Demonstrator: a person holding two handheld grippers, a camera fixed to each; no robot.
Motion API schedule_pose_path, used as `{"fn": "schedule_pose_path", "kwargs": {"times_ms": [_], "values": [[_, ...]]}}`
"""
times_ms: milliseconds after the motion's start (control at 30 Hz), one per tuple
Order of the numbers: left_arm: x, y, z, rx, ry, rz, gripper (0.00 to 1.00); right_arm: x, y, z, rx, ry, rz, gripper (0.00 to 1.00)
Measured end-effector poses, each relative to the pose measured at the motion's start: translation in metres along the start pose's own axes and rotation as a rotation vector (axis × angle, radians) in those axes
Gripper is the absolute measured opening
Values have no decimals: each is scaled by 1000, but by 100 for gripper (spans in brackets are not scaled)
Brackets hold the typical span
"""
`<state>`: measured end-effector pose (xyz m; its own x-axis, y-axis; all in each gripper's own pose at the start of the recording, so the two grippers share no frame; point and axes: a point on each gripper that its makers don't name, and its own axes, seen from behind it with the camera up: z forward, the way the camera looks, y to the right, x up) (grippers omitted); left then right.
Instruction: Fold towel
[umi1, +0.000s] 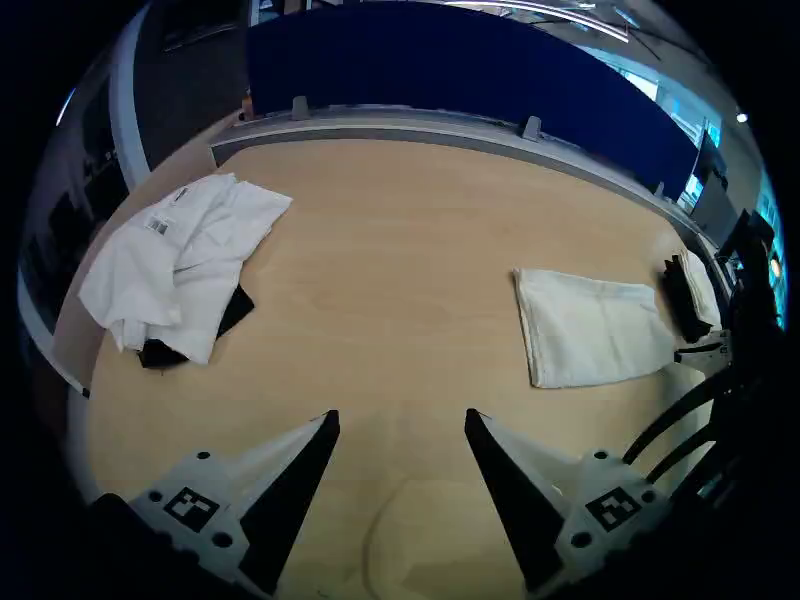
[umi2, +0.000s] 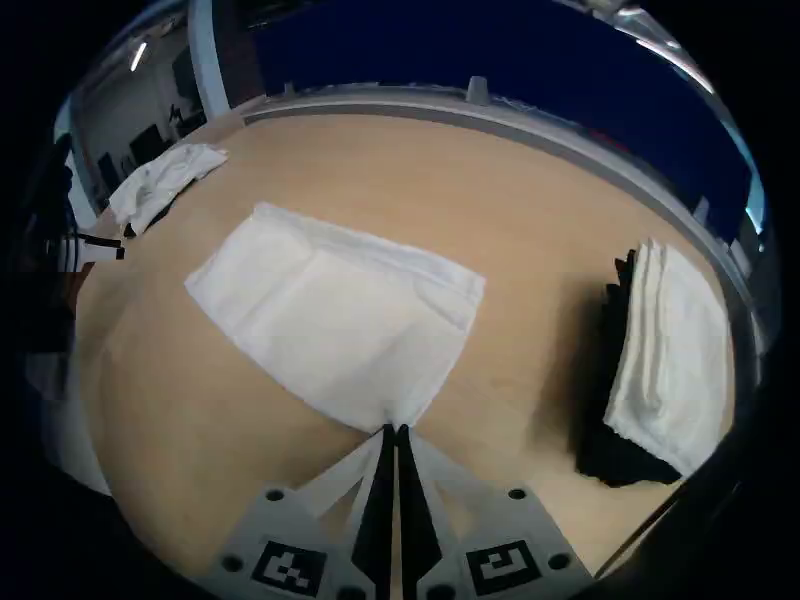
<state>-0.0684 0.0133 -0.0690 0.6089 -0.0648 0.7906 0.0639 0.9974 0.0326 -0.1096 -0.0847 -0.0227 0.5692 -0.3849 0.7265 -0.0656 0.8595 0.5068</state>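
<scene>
Left gripper view: hand-held gripper (umi1: 401, 424) spread; right hand-held gripper (umi2: 396, 434) apparently pinching one towel (umi2: 340, 310).

The left gripper (umi1: 400, 425) is seen at the bottom of the left gripper view. Its two dark fingers (umi1: 300, 470) are spread wide apart and angled inward toward the middle of the frame, nothing is held between them, and a square marker (umi1: 192, 507) is carried on each white finger base. The right gripper (umi2: 393, 432) is seen at the bottom centre of the right gripper view, where its fingers (umi2: 380, 490) are pressed together with only a thin slit between them, and the near corner of the towel (umi2: 340, 310) is pinched at their tips.
</scene>
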Motion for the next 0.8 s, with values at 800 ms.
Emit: {"fn": "schedule_pose_path", "kwargs": {"times_ms": [800], "values": [[9,-4,-5,-7,19,-2,93,106,-24,-43,33,154,-90,2]]}}
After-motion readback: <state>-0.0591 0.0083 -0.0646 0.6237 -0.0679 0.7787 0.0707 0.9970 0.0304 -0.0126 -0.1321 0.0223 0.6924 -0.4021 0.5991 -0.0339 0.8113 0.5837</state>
